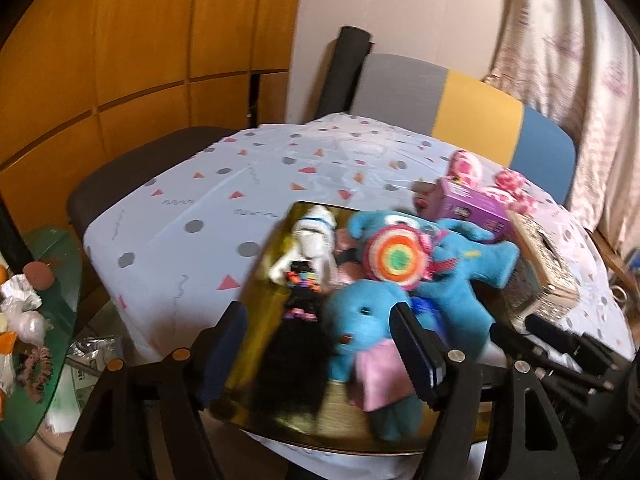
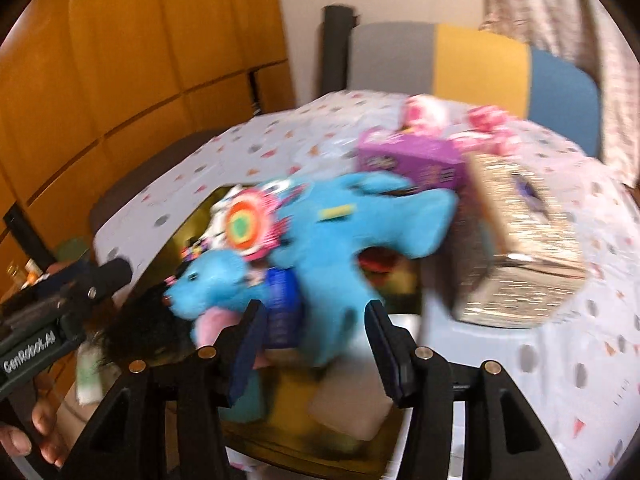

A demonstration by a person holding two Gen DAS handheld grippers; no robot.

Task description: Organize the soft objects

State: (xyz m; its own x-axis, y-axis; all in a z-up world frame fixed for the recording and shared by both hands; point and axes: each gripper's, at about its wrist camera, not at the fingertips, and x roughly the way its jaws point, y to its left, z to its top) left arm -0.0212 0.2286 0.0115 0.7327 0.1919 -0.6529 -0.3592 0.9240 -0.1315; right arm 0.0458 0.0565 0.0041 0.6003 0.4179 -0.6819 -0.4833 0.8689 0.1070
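A gold tray [image 1: 256, 396] on the table's near edge holds a pile of soft toys: a blue plush with a pink skirt [image 1: 360, 324], a larger blue plush [image 1: 460, 264], a round rainbow knitted piece [image 1: 396, 258], a white plush [image 1: 316, 240] and a black furry doll [image 1: 296, 356]. My left gripper [image 1: 320, 356] is open, its jaws either side of the black doll and the skirted plush. My right gripper [image 2: 316, 348] is open and empty over the larger blue plush [image 2: 352, 224] and the skirted one [image 2: 216, 280]. The views are blurred.
A purple box [image 1: 472, 208] and a glittery tissue box [image 1: 540, 276] stand right of the tray. Pink-white soft items [image 1: 512, 188] lie behind them. A patterned cloth covers the table [image 1: 240, 184]. A striped chair back [image 1: 472, 112] is behind; a cluttered green side table [image 1: 36, 320] is at left.
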